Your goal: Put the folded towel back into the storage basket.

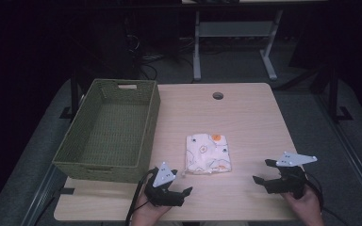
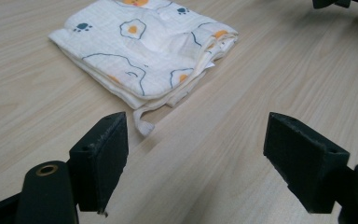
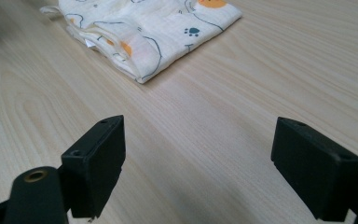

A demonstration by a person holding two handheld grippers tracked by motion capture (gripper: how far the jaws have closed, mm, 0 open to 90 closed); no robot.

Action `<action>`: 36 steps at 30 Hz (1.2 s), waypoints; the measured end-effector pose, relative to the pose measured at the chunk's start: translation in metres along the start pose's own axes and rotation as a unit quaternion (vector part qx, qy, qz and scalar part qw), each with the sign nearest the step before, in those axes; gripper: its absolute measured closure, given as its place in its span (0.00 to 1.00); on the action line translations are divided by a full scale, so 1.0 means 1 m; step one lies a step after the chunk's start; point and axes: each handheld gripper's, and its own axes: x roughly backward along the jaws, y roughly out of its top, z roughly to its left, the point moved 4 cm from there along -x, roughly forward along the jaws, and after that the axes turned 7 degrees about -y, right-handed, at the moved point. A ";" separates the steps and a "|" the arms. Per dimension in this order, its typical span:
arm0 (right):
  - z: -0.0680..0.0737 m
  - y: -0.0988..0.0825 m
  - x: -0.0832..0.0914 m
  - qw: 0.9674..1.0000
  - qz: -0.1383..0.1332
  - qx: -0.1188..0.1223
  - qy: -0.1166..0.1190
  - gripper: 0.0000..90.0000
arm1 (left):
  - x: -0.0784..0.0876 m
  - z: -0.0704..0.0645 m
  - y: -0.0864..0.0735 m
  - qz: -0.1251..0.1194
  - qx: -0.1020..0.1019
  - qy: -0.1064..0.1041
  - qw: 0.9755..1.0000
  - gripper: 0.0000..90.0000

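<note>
The folded cloth (image 1: 208,154) is cream-white, printed with fried eggs in white and orange yolk, dark navy paw prints and thin navy outlines, and it lies on a table (image 1: 245,117) of pale, light-wood grain with faint streaks. The woven basket (image 1: 108,132) is a muted olive green all over, walls and floor alike. The left tool (image 1: 176,187) and the right tool (image 1: 263,170) are both matte black, each topped by a light grey three-cornered plate, and the left gripper view shows a brass-coloured ring set in its black body.

Wide-spread tongs (image 3: 198,175) face a folded cloth (image 3: 149,32) on the table (image 3: 261,84).
</note>
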 end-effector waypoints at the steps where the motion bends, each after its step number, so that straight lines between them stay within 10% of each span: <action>1: 0.000 0.000 0.000 1.000 0.000 0.000 0.000 0.19 | -0.001 0.000 0.000 0.000 0.002 -0.003 1.000 0.24; 15: -0.003 0.000 -0.002 1.000 -0.001 -0.001 0.004 0.19 | 0.002 0.002 0.011 -0.011 0.012 -0.009 1.000 0.25; 36: -0.003 -0.001 -0.002 1.000 0.003 -0.003 -0.003 0.19 | -0.025 0.016 0.069 0.030 -0.026 -0.017 0.999 0.26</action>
